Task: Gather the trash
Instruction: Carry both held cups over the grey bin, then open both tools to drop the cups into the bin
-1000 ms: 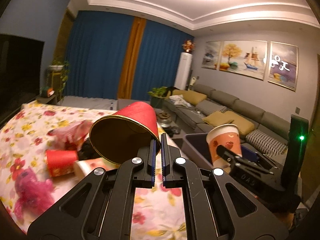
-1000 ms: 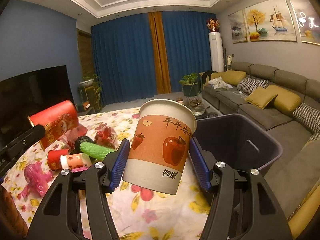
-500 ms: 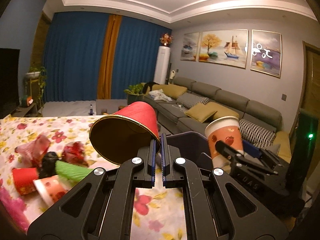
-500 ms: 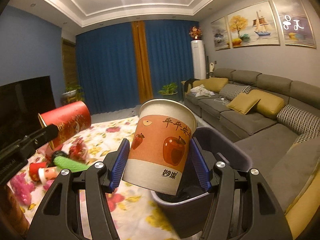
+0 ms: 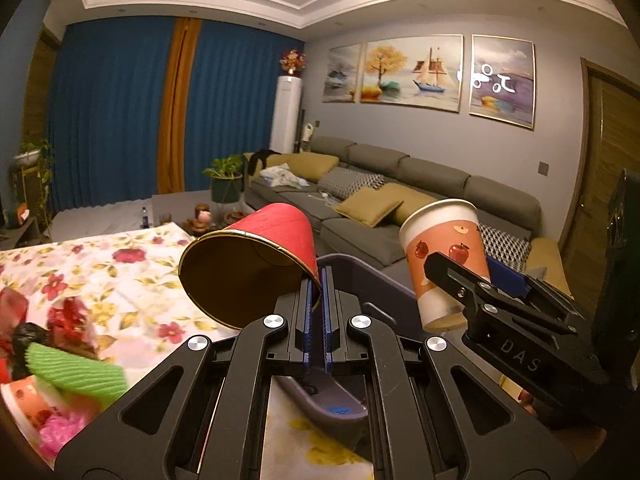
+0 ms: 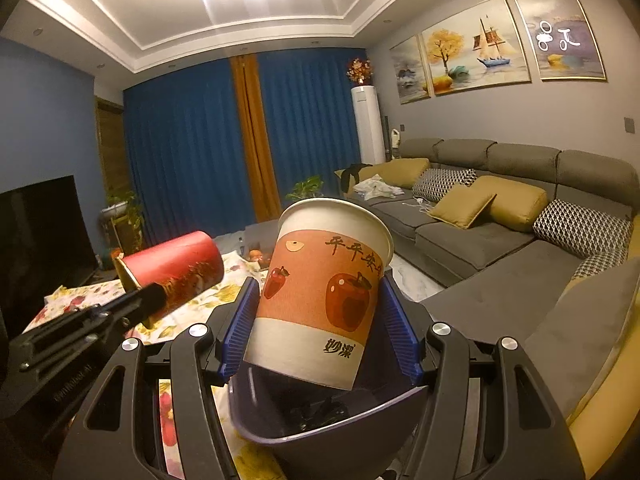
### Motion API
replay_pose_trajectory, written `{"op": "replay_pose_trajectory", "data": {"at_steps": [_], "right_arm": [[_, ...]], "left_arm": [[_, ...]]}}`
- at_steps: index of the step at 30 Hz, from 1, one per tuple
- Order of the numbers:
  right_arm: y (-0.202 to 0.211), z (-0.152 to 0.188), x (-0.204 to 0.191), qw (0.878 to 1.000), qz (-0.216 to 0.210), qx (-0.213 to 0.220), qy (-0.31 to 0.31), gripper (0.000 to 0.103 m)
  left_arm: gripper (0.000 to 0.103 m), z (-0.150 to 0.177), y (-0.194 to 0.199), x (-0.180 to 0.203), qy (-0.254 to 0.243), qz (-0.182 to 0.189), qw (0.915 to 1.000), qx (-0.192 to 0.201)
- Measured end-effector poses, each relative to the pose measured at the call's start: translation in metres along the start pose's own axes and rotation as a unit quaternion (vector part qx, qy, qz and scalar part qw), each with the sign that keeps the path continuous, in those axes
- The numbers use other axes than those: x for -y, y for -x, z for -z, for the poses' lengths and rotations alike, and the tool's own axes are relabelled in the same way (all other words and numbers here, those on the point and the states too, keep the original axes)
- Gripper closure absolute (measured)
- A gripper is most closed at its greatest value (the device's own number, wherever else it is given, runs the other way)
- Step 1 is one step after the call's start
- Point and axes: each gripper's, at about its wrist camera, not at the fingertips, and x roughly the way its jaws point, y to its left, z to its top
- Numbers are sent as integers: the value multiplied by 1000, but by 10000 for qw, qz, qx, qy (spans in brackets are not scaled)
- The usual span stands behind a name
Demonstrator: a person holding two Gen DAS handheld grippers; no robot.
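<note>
My left gripper (image 5: 318, 280) is shut on the gold rim of a red paper cup (image 5: 256, 264), held tilted on its side over the near edge of the dark purple trash bin (image 5: 360, 276). My right gripper (image 6: 318, 320) is shut on an orange-and-white apple-print paper cup (image 6: 320, 300), held upright directly above the bin's opening (image 6: 320, 432). In the left wrist view that cup (image 5: 444, 256) and the right gripper show at right. In the right wrist view the red cup (image 6: 176, 266) shows at left.
A floral tablecloth (image 5: 120, 264) covers the table. More trash lies at its left: a green ridged piece (image 5: 76, 372), red wrappers (image 5: 64, 316), a small cup (image 5: 28, 404). A grey sofa (image 6: 500, 232) runs along the right wall.
Both grippers have moved right with their cups, from above the table to above the bin. The bin now sits right under the apple-print cup.
</note>
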Motion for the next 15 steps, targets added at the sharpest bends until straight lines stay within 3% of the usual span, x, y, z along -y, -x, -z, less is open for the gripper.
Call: {"op": "replay_pose_trajectory", "data": {"at_steps": [15], "right_arm": [[-18, 1, 1, 9998, 49, -34, -180, 43]], "left_arm": [[99, 10, -56, 0, 54, 318, 9988, -360]]}}
